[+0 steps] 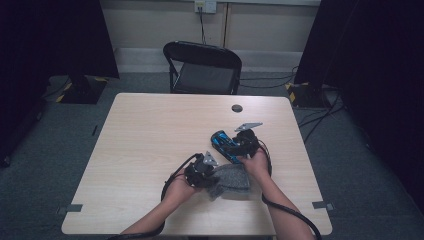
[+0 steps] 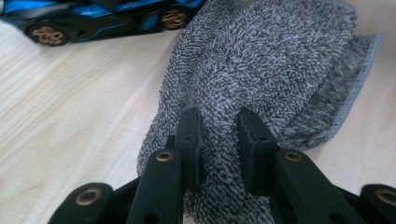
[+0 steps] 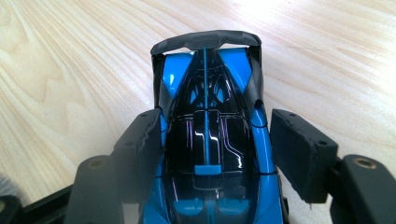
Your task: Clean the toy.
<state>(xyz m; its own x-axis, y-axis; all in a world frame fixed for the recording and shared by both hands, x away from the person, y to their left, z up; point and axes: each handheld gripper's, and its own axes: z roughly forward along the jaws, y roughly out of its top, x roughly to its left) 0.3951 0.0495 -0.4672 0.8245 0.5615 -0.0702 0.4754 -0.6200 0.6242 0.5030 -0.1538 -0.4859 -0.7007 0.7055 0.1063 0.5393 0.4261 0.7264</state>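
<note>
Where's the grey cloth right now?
In the high view the grey cloth lies near the table's front edge, pinched by the left tool, just below the blue toy car.

No readable text, label, brand, number or sign anywhere: none on the blue toy car (image 3: 210, 140), none on the grey cloth (image 2: 261, 70) beside the car, none on the desk (image 1: 150, 150) under the car, none on the black chair (image 1: 202, 67) beyond the desk's far edge from the car.
</note>
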